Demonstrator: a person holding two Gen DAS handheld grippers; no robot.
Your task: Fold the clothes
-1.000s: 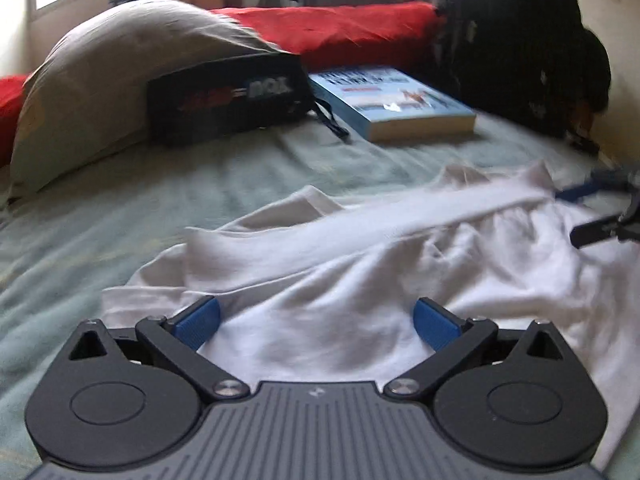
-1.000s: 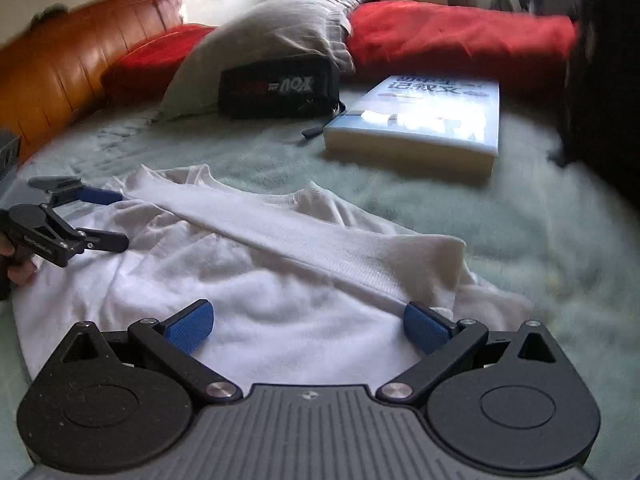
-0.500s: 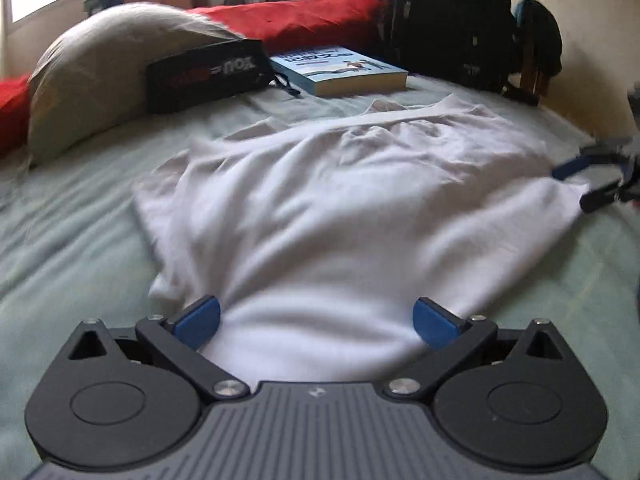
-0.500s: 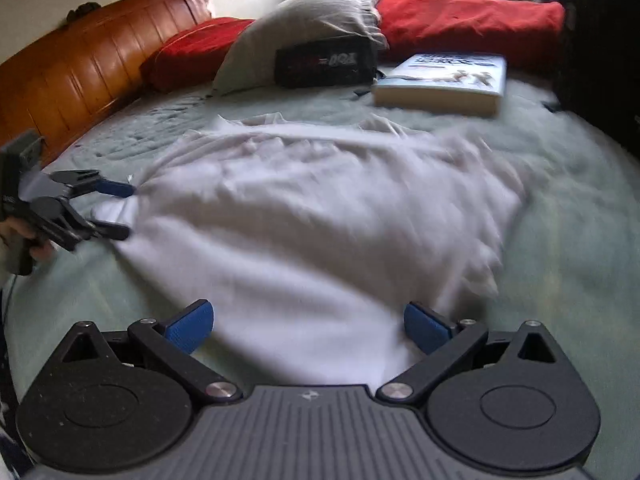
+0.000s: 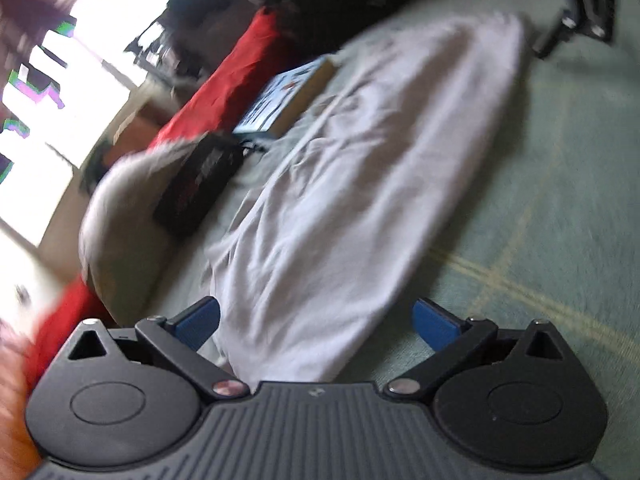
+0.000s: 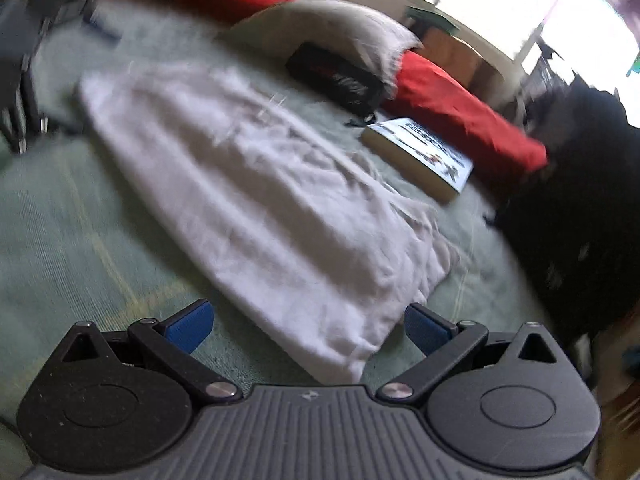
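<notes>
A white garment (image 5: 352, 184) lies spread flat on the pale green bedsheet (image 5: 560, 208), stretching from one gripper to the other. My left gripper (image 5: 316, 324) is open, and one end of the garment lies loose between its blue pads (image 5: 198, 322). In the right wrist view the garment (image 6: 260, 200) runs away to the upper left, with its near corner between the pads (image 6: 426, 328) of my right gripper (image 6: 308, 327), which is open too. The other gripper (image 5: 576, 20) shows as a dark blur past the garment's far end. Both views are tilted and motion-blurred.
Along the bed's far side lie a blue-covered book (image 6: 420, 156), a black pouch (image 6: 336, 76), a grey pillow (image 6: 340, 24) and a red cushion (image 6: 460, 108). A black backpack (image 6: 572, 184) stands at the right. Bright windows are behind.
Both cameras have rolled sideways and swung apart, so each now looks along the garment from its end. The garment lies flatter and more stretched out than half a second ago.
</notes>
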